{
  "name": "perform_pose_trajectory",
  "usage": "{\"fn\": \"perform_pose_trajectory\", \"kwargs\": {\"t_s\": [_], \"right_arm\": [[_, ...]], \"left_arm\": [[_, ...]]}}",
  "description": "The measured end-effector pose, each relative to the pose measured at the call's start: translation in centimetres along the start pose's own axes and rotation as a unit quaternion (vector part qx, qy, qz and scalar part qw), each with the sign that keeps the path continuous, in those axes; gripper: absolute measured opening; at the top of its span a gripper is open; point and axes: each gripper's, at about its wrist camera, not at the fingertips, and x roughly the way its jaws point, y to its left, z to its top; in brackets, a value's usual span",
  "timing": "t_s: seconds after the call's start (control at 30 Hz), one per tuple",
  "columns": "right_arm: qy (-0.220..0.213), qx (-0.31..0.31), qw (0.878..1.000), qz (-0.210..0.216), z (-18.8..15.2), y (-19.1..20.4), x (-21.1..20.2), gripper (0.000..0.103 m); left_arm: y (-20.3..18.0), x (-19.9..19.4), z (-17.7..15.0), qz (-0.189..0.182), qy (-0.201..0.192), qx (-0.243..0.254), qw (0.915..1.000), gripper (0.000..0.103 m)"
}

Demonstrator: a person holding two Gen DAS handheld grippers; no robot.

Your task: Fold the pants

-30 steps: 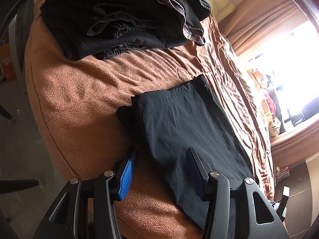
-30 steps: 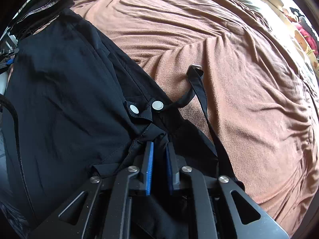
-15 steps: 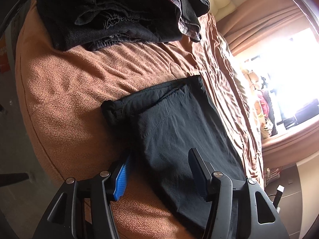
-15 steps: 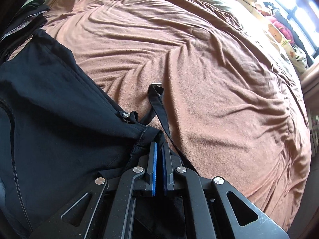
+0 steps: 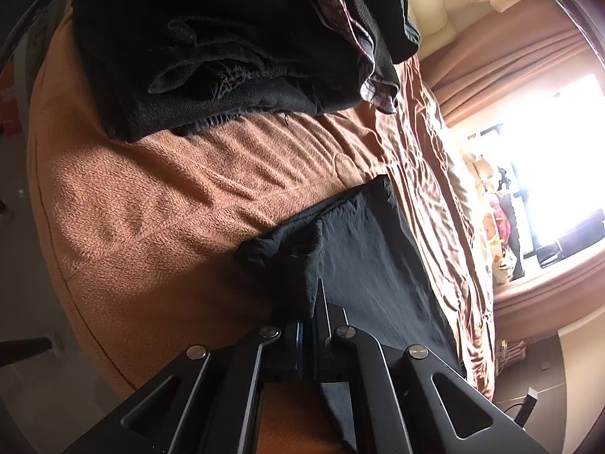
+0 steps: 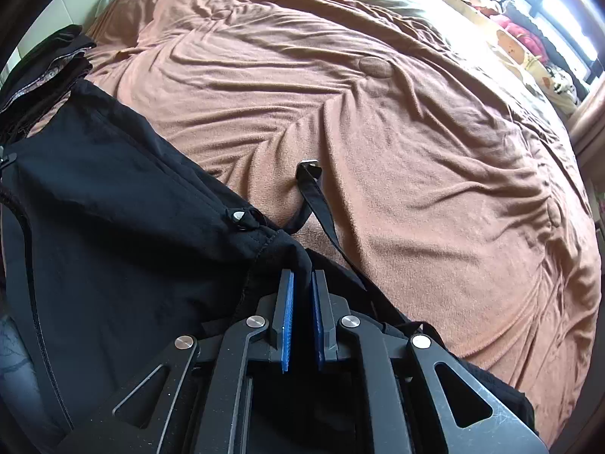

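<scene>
The black pants (image 5: pixel 374 261) lie on the brown bedspread (image 5: pixel 159 204). My left gripper (image 5: pixel 314 302) is shut on a bunched edge of the pants near the bed's side. In the right wrist view the pants (image 6: pixel 113 204) spread to the left, with a snap button (image 6: pixel 238 215) and a black strap (image 6: pixel 317 204) trailing onto the bedspread (image 6: pixel 416 151). My right gripper (image 6: pixel 300 280) is shut on the waistband end of the pants, the blue pads nearly together with cloth pinched at the tips.
A pile of dark folded clothes (image 5: pixel 234 45) sits at the head end of the bed, and also shows in the right wrist view (image 6: pixel 49 64). Curtains and a bright window sill with stuffed toys (image 5: pixel 499 219) lie beyond the bed. Floor (image 5: pixel 22 302) shows at the left.
My left gripper went from open around the pants' edge to shut on it, bunching the cloth. My right gripper stayed shut on the waistband and lifted it slightly.
</scene>
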Motion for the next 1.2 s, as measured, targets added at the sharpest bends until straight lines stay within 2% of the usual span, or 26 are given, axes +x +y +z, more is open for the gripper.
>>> {"fn": "perform_pose_trajectory", "kwargs": {"t_s": [0.07, 0.13, 0.17, 0.27, 0.53, 0.6, 0.63, 0.67, 0.7, 1.07, 1.2], "right_arm": [[-0.007, 0.011, 1.0, 0.005, -0.6, 0.1, -1.2, 0.012], [-0.014, 0.025, 0.999, 0.016, -1.3, 0.2, -2.2, 0.021], [-0.018, 0.031, 0.999, 0.019, -1.6, 0.3, -2.7, 0.026], [-0.026, 0.051, 0.998, 0.025, -2.7, 0.8, -4.2, 0.028], [-0.047, 0.105, 0.99, 0.078, -5.7, 1.3, -7.1, 0.028], [-0.049, 0.111, 0.989, 0.081, -6.3, 1.5, -7.5, 0.028], [-0.049, 0.115, 0.988, 0.087, -6.7, 1.7, -7.7, 0.028], [-0.048, 0.119, 0.988, 0.091, -7.1, 1.9, -7.8, 0.028], [-0.047, 0.122, 0.987, 0.093, -7.3, 2.3, -7.8, 0.028], [-0.009, 0.162, 0.975, 0.15, -10.5, 6.4, -4.6, 0.028], [0.008, 0.169, 0.973, 0.156, -11.8, 8.0, -3.3, 0.028]], "left_arm": [[0.2, 0.5, -0.2, 0.0, 0.02, -0.006, 0.9998, 0.006], [0.7, 0.8, -0.4, -0.014, 0.035, -0.019, 0.9991, 0.019], [0.8, 0.7, -0.6, -0.021, 0.035, -0.022, 0.9989, 0.029], [0.7, 0.3, -1.1, -0.032, 0.032, -0.02, 0.9988, 0.039], [-0.6, 1.4, -1.4, -0.035, 0.041, -0.006, 0.9985, 0.041], [-0.9, 1.7, -1.3, -0.034, 0.04, 0.0, 0.9986, 0.04], [-1.2, 1.7, -1.3, -0.033, 0.039, 0.006, 0.9987, 0.034], [-1.4, 1.8, -1.3, -0.029, 0.039, 0.013, 0.9987, 0.015], [-1.6, 1.9, -1.3, -0.025, 0.04, 0.02, 0.9987, 0.003], [-5.8, -1.5, 0.1, -0.065, 0.002, 0.069, 0.9955, 0.002], [-8.3, -2.3, 0.6, -0.08, -0.005, 0.093, 0.9924, 0.002]]}}
